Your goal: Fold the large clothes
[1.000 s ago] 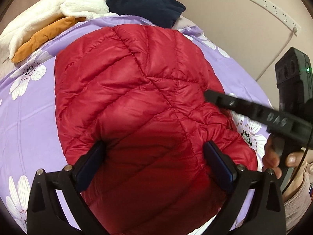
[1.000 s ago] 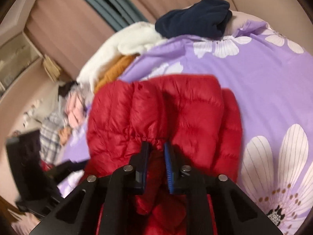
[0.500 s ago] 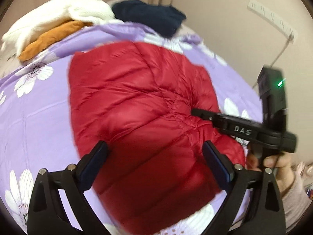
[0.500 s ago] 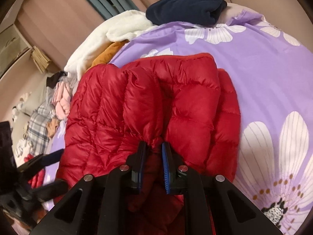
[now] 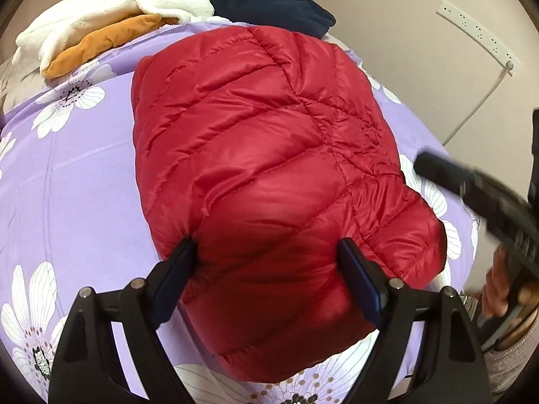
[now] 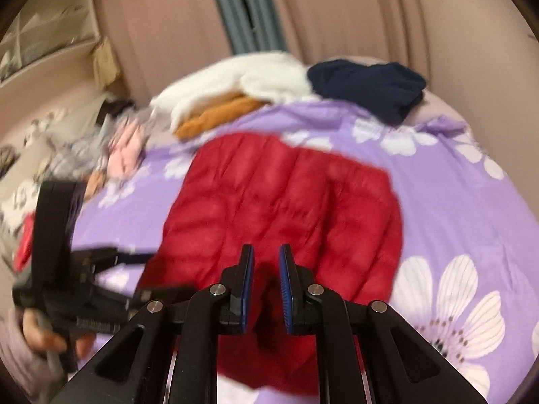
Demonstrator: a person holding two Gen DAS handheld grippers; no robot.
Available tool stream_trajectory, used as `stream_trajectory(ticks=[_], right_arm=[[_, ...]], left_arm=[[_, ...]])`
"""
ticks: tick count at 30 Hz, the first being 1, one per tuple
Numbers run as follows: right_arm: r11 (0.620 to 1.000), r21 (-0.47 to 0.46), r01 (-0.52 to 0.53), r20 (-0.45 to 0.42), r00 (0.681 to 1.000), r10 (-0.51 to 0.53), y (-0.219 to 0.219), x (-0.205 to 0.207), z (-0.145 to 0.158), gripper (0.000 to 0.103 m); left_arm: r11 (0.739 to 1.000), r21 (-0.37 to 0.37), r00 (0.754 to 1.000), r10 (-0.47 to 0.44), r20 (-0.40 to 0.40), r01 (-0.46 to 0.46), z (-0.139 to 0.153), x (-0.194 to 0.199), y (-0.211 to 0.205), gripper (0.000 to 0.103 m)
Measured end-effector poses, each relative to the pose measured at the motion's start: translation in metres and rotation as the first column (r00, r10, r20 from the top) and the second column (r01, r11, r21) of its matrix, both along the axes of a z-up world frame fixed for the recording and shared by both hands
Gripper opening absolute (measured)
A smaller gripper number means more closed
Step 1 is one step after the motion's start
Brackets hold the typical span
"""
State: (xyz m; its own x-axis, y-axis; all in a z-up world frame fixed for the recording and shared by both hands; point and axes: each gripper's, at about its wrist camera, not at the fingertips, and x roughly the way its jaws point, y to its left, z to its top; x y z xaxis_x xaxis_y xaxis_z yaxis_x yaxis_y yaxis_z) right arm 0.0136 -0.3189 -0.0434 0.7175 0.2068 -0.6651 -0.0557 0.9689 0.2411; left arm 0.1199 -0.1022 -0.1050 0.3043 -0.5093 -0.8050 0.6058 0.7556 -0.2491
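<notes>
Across the middle of the bed (image 5: 67, 181), on its purple flowered cover, lies the red down jacket (image 5: 262, 155), folded into a thick, rounded block that runs from the near edge toward the far edge. Half a second ago the right gripper (image 6: 266, 286) was clamped on a gathered ridge of the jacket; now its blue-padded fingers stand parted with nothing between them, and it has lifted back above the near end of the bundle, the blurred right view suggesting it is moving away. That release probably means the last fold has been laid down and this jacket is close to done. The left gripper (image 5: 266, 279) hangs wide open over the near end, its fingers straddling the padded bulge without pinching it, much as it did a second ago. The jacket's shell is glossy and quilted in puffy channels, with a seam crossing the top and a sleeve or side panel tucked along the right edge; being so springy, it may well puff open again. At the far edge sit a white fleece (image 5: 111, 6), an orange garment (image 5: 101, 43) and a navy garment (image 5: 269, 6).
</notes>
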Motion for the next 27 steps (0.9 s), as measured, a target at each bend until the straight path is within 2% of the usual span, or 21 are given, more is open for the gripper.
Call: stream_trajectory(ticks=[5, 9, 12, 14, 16, 21, 24, 27], right_arm=[[1.0, -0.02, -0.008, -0.143, 0.99, 0.005, 0.004, 0.005, -0.049, 0.013], [0.998, 0.059, 0.009, -0.159, 0.987, 0.0, -0.004, 0.01, -0.067, 0.013], [0.998, 0.063, 0.001, -0.145, 0.989, 0.008, -0.004, 0.008, -0.064, 0.013], [0.998, 0.055, -0.004, -0.133, 0.991, 0.011, -0.003, 0.003, -0.058, 0.013], [0.998, 0.062, -0.001, -0.115, 0.993, 0.009, -0.004, -0.001, -0.05, 0.015], [0.997, 0.073, 0.015, 0.012, 1.0, -0.016, -0.012, 0.002, -0.013, 0.018], [0.997, 0.066, 0.037, 0.057, 0.998, -0.04, -0.015, 0.02, 0.001, 0.018], [0.998, 0.06, 0.035, 0.081, 0.996, -0.04, -0.013, 0.048, 0.009, 0.018]], left_arm=[[1.0, 0.021, 1.0, -0.018, -0.001, 0.018, -0.009, -0.001, 0.001, 0.085], [0.998, 0.054, 1.0, -0.026, 0.015, 0.025, -0.016, -0.004, 0.0, 0.085], [0.999, 0.04, 1.0, -0.005, -0.003, 0.005, -0.011, -0.003, 0.007, 0.085], [1.0, -0.006, 1.0, 0.017, -0.025, -0.017, -0.002, 0.001, 0.015, 0.085], [0.998, -0.051, 0.999, 0.048, -0.014, -0.048, 0.012, 0.006, 0.023, 0.085], [0.993, -0.096, 0.997, 0.075, 0.032, -0.072, 0.034, 0.026, 0.023, 0.084], [0.993, -0.097, 0.998, 0.062, 0.012, -0.061, 0.032, 0.042, 0.011, 0.069], [0.993, -0.097, 0.998, 0.062, -0.015, -0.063, 0.026, 0.053, 0.003, 0.067]])
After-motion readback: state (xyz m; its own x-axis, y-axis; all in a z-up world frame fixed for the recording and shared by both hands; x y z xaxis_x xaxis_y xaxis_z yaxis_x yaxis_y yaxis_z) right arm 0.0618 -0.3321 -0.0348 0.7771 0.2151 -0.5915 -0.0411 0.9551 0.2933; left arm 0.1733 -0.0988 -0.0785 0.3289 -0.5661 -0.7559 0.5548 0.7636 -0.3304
